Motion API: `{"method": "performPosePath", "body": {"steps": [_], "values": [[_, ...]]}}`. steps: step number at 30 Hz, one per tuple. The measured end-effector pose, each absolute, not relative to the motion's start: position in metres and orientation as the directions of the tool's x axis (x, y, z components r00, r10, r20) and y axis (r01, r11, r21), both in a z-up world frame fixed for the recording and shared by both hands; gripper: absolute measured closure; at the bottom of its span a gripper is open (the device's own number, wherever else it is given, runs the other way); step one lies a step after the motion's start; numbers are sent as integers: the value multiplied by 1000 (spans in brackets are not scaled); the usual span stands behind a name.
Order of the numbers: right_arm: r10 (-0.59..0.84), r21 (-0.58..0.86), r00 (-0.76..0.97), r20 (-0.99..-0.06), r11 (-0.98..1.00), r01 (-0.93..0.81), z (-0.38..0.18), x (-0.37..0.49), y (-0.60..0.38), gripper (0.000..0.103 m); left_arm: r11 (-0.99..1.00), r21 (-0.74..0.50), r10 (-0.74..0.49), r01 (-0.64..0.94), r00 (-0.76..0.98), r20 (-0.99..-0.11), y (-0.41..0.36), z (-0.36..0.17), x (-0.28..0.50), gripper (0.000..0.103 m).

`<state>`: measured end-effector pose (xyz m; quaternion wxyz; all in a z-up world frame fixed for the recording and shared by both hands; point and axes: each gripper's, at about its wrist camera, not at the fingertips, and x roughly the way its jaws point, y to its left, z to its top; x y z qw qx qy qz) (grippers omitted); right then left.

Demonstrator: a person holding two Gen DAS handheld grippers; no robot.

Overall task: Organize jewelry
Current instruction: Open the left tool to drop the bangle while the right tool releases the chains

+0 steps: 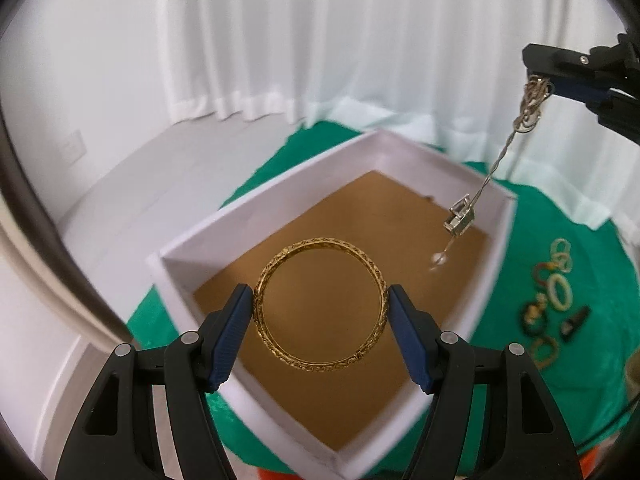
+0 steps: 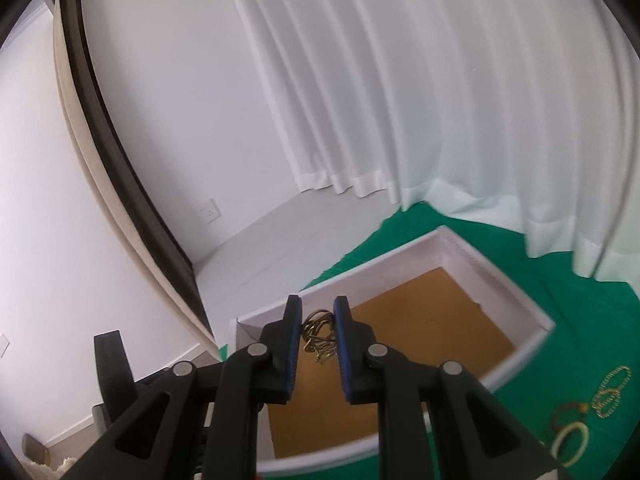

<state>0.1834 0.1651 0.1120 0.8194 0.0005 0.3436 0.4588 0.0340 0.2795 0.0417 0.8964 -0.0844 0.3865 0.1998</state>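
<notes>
Above brown floor of white box (image 1: pixel 280 196), gold bangle (image 1: pixel 320 305) clamped across its width by left hand-held gripper (image 1: pixel 321 298); ring plane tilts toward camera, opening faces up and near. Right hand-held gripper (image 2: pixel 316 330) pinched on bunched chain (image 2: pixel 318 336); chain hangs long axis down over box's far right corner, silver pendant (image 1: pixel 459 216) lowest. Step, by my reading: carrying both to box. Next: lower, release inside. More jewelry (image 1: pixel 554 304) waits right on green cloth (image 1: pixel 520 360) over worktop.

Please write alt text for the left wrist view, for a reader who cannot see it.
The left gripper holds a gold bangle between its fingers above a white box. At upper right, the right gripper dangles a chain necklace over the box.
</notes>
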Motion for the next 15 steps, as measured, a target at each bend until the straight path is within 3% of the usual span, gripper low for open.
{"method": "performPosePath", "body": {"steps": [12,15], "values": [[623,280,255,-739,629,-725,-6,206,222,86,880,38,293,-473,478,-828,306,-29,42,32],[575,232,285,-767,663,-712,-24,203,224,83,880,55,305,-472,471,-828,303,-29,40,20]]}}
